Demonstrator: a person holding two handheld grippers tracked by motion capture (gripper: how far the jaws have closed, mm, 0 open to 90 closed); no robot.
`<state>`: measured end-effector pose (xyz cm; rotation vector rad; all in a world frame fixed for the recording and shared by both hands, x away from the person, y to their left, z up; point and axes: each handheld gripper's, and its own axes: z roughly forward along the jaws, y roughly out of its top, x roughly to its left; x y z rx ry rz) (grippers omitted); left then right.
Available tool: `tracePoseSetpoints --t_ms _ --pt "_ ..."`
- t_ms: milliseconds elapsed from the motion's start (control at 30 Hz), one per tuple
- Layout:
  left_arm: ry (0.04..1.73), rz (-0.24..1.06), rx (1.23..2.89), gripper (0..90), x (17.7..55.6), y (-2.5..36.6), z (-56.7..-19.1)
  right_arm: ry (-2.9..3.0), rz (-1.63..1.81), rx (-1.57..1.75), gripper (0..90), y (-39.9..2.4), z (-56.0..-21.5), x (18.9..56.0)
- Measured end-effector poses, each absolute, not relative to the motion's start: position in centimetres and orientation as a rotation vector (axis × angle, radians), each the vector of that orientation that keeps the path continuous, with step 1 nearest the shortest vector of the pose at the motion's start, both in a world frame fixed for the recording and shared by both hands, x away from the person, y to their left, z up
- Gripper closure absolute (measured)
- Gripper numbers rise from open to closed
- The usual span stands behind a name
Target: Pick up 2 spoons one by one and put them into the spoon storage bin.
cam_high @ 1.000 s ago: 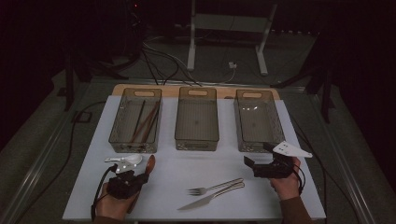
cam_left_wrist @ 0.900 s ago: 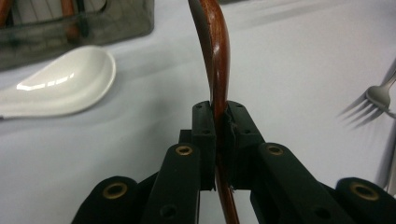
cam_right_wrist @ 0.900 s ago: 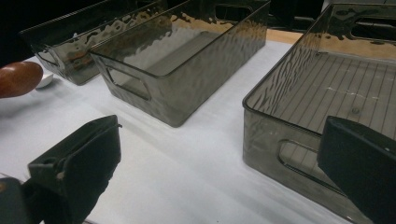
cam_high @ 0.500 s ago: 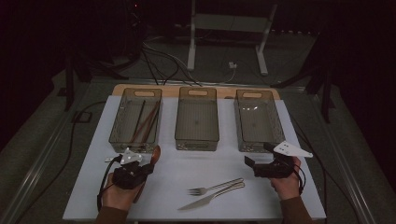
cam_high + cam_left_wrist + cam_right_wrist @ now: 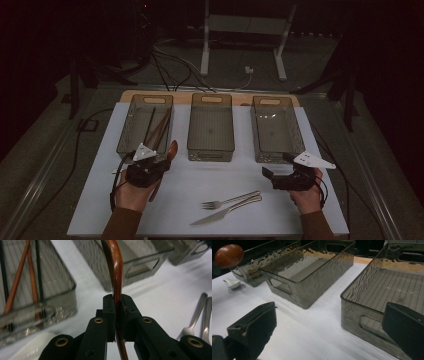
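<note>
Pinching a wooden spoon (image 5: 164, 162) by its handle, left gripper (image 5: 161, 159) points its bowl toward the bins; right gripper (image 5: 274, 173) spread.

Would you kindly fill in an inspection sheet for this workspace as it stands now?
Surface: white tabletop, wooden board at its far edge.
Job's things: brown wooden spoon clamped upright; left smoked-plastic bin holding chopsticks; middle bin and right bin empty.
Clutter: steel fork and steel knife side by side; small white piece near the left bin.
Grippers: left gripper shut on the spoon; right gripper open, holding nothing.
Cables: black leads trail from both grippers; more on the floor.
Surroundings: dark room, white stand behind.
</note>
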<state>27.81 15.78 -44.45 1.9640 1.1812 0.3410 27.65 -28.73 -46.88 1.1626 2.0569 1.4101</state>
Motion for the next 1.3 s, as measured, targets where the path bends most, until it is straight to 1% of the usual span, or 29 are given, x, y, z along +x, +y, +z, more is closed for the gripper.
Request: tracePoseSetpoints --t_ms 367,1300 --pt "1.130 0.336 1.934 85.3 30.5 14.1 -42.7 2.053 1.417 1.163 0.0 -28.8 -46.9 27.6" --pt "1.115 0.335 1.903 85.2 35.9 11.3 -41.9 2.054 1.419 1.168 0.0 -28.9 -47.0 27.7"
